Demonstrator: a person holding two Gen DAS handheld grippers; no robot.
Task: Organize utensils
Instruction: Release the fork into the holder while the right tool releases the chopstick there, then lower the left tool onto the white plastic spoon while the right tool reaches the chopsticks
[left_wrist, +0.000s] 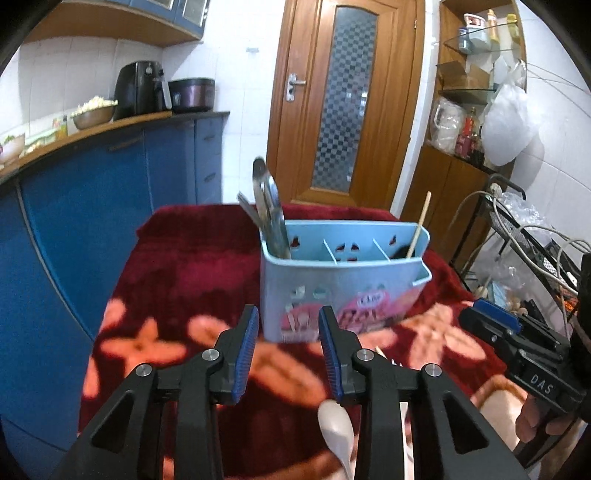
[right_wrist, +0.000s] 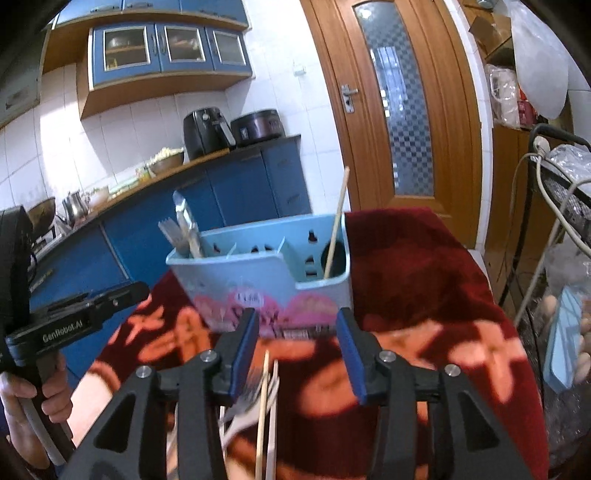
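A light blue utensil caddy stands on a red flowered cloth; it also shows in the right wrist view. Its left compartment holds metal spoons and forks, its right one a wooden chopstick. My left gripper is open and empty just in front of the caddy, above a white spoon. My right gripper is open and empty, above loose white forks and chopsticks on the cloth. The right gripper also shows at the left wrist view's right edge.
A blue kitchen counter with an air fryer runs along the left. A wooden door is behind the table. A wire rack with cables and bags stands on the right. The left gripper's handle is at the right wrist view's left edge.
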